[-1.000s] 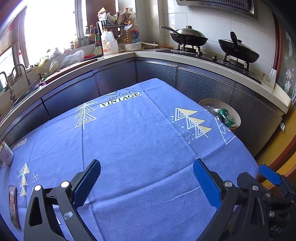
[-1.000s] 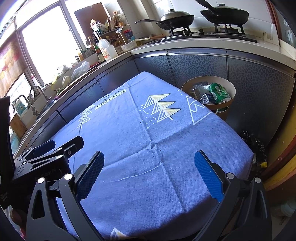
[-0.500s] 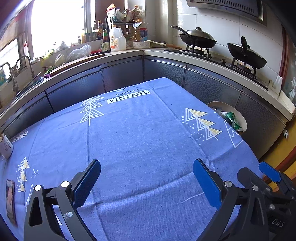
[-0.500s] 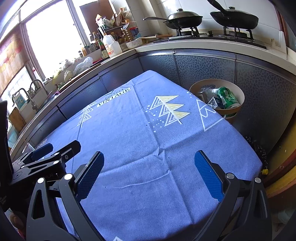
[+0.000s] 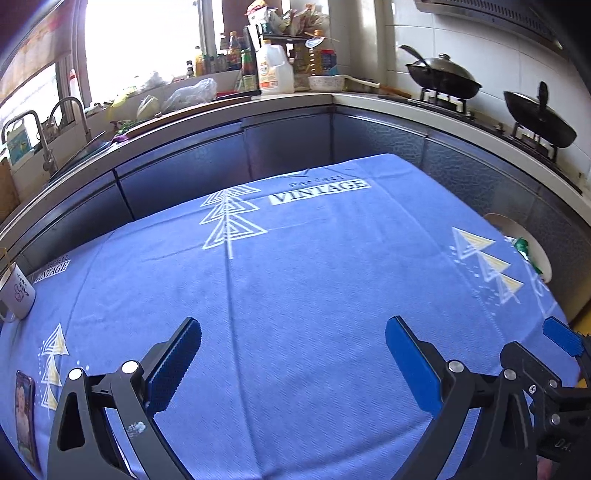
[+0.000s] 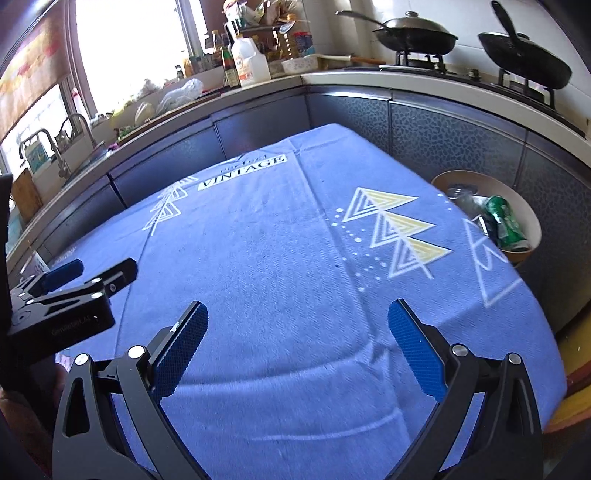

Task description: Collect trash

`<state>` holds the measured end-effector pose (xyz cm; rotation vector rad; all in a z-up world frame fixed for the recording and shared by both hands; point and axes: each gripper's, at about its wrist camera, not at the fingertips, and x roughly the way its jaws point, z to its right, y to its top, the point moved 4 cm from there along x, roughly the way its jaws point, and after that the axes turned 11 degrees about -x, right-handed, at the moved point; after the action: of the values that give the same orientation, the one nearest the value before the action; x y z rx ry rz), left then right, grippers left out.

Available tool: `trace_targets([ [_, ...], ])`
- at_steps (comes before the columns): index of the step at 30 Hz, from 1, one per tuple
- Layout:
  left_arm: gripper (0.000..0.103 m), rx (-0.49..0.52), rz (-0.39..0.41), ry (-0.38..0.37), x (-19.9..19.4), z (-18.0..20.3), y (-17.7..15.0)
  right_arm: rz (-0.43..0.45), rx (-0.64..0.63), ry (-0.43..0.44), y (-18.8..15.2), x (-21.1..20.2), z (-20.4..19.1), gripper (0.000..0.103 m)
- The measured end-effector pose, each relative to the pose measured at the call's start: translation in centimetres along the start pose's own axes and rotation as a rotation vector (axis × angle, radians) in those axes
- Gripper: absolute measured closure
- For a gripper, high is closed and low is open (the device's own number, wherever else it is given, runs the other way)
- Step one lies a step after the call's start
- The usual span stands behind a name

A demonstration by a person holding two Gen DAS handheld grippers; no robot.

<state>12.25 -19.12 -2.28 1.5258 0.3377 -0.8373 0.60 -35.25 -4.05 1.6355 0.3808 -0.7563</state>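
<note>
Blue woven cloth (image 6: 280,258) covers the desk, printed "Perfect VINTAGE" with white and yellow triangle trees. Left gripper (image 5: 293,363) and right gripper (image 6: 297,341) both hang above the cloth, blue ridged fingers (image 6: 181,347) spread wide, nothing between them. Round tan bin (image 6: 532,225) sits off the cloth's right edge, below desk level, against the grey cabinets; a green can (image 6: 504,221) and clear plastic scraps lie inside. White mug (image 5: 16,295) with pink writing, unreadable, at the cloth's left edge; a phone (image 5: 24,406) lies flat nearer the left gripper. 2 black woks (image 6: 417,35) on the stove behind the bin.
</note>
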Motion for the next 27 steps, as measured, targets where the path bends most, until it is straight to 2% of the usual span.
trace_targets([
  [4, 0.004, -0.021, 0.008, 0.046, 2.0, -2.6, 0.6, -0.036, -0.045, -0.024, 1.1, 3.2, -1.4, 0.006],
  [12, 0.004, -0.088, -0.040, 0.087, 5.3, -7.1, 0.4, -0.082, -0.095, -0.049, 2.4, 7.0, -3.3, 0.006],
  [20, 0.004, -0.105, -0.085, 0.068, 6.6, -8.0, -0.7, -0.116, -0.082, -0.068, 1.8, 8.7, -3.4, 0.006],
  [27, 0.004, -0.119, -0.094, 0.051, 6.7, -8.1, -0.8, -0.106, -0.084, -0.067, 1.8, 8.1, -3.7, 0.006],
])
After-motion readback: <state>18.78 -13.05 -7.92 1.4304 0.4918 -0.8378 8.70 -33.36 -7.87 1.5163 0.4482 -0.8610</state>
